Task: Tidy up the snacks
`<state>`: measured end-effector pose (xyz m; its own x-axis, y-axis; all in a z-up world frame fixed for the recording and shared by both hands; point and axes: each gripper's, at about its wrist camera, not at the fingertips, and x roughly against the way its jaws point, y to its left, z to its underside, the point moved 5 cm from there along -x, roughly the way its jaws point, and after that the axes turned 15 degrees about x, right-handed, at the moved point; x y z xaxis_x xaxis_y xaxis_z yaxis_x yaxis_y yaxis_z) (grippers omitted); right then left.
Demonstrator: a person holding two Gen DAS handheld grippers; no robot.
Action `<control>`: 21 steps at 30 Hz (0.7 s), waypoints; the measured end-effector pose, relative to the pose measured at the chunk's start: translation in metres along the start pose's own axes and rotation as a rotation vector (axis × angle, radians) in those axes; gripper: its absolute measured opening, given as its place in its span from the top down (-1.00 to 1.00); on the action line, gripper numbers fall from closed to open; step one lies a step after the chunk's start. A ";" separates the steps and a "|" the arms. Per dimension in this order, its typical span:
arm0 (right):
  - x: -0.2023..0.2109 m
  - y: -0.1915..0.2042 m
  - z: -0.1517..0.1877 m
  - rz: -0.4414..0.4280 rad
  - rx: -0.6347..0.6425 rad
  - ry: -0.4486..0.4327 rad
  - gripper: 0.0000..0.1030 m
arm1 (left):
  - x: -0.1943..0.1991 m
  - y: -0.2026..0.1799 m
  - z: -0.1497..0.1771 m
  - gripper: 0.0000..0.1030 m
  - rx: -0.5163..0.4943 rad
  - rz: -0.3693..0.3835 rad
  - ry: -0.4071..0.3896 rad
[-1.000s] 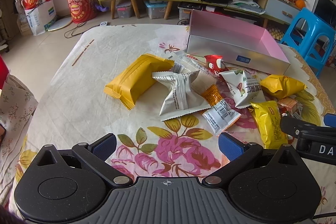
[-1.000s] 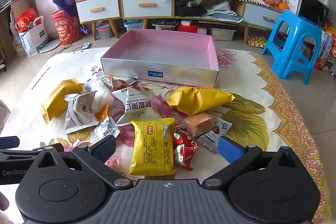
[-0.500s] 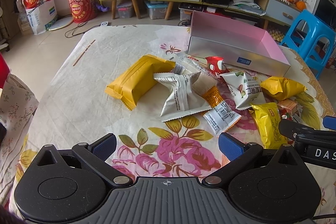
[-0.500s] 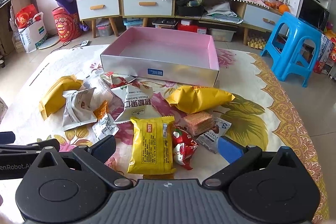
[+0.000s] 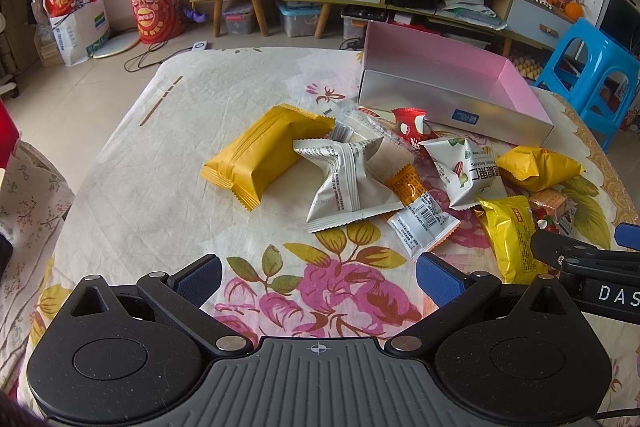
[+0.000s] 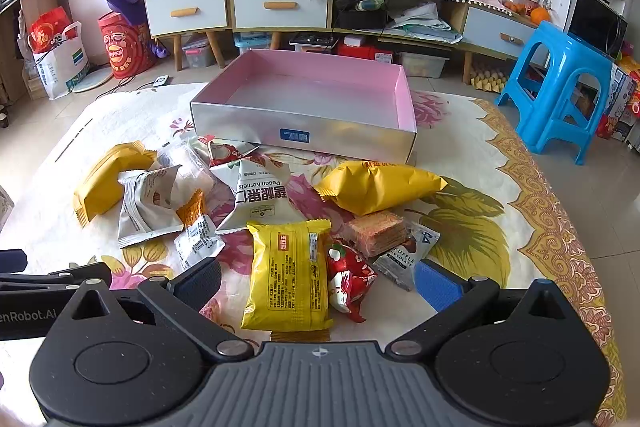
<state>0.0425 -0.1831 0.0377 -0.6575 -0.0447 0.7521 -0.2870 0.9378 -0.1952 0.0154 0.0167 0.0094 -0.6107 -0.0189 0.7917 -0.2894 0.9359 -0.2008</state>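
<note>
Clearly nothing is sorted yet: the box [image 6: 304, 95], pink inside and silver outside, sits at the far side of the table [image 5: 132, 195] with nothing visible in it, and every snack lies loose on the cloth in front of it. From left to right in the right wrist view these are the orange pack [image 6: 106, 177], the white pouch [image 6: 148, 203], the pecan bag [image 6: 258, 197], the yellow bag [image 6: 378, 187] near the box's right corner, and nearer, the yellow pack [image 6: 288, 275], the wafer [image 6: 376, 233], the red candy [image 6: 348, 277] and the truffle sachet [image 6: 408, 261]. So by my judgement the whole job is left, with the first pick not yet made. The left claw [image 5: 318, 275] is spread wide over bare cloth, gripping nothing; the right claw [image 6: 318, 277] is spread too, with the yellow pack and red candy between its fingers, though not pinched. Compared with a second ago, both claws have eased a little back from the pile, staying spread, and no snack has shifted.
</note>
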 end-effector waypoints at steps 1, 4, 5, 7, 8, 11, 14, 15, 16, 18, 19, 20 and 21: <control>0.000 0.000 0.000 0.000 0.000 0.000 -0.86 | 0.000 0.000 0.000 -1.00 0.000 0.000 0.000; 0.000 0.000 0.000 0.000 0.001 0.000 -0.85 | 0.000 0.000 0.000 -1.00 0.000 0.000 0.000; 0.000 0.000 0.000 -0.001 0.000 -0.001 -0.85 | 0.000 0.000 0.000 -1.00 0.000 0.000 0.000; 0.000 0.000 0.000 -0.001 0.000 -0.002 -0.85 | 0.000 0.000 0.000 -1.00 0.000 0.000 0.000; 0.000 0.000 0.000 -0.001 -0.001 -0.001 -0.86 | 0.000 0.000 0.000 -1.00 0.000 0.000 0.000; 0.000 0.000 0.000 0.000 0.000 -0.005 -0.86 | 0.000 0.000 0.000 -1.00 -0.001 -0.001 0.000; -0.001 0.000 0.002 -0.004 0.004 0.030 -0.86 | 0.000 0.001 0.000 -1.00 -0.001 -0.002 0.004; -0.001 0.000 0.003 -0.004 0.003 0.029 -0.86 | 0.000 0.002 -0.001 -1.00 -0.001 -0.002 0.005; -0.001 0.000 0.003 -0.006 0.002 0.031 -0.86 | 0.000 0.003 -0.001 -1.00 -0.001 -0.002 0.007; -0.001 0.000 0.003 -0.009 0.000 0.053 -0.86 | -0.001 0.004 -0.002 -1.00 0.000 -0.003 0.007; -0.001 0.000 0.003 -0.011 0.002 0.066 -0.86 | 0.000 0.005 -0.003 -1.00 0.001 -0.004 0.008; -0.001 0.001 0.003 -0.013 0.007 0.082 -0.86 | -0.001 0.005 -0.004 -1.00 0.001 -0.004 0.010; -0.002 0.001 0.002 -0.014 0.009 0.090 -0.86 | -0.001 0.005 -0.005 -1.00 0.001 -0.003 0.013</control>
<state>0.0418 -0.1832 0.0351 -0.5885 -0.0268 0.8081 -0.3022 0.9343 -0.1891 0.0181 0.0234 0.0105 -0.5998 -0.0173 0.7999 -0.2923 0.9354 -0.1989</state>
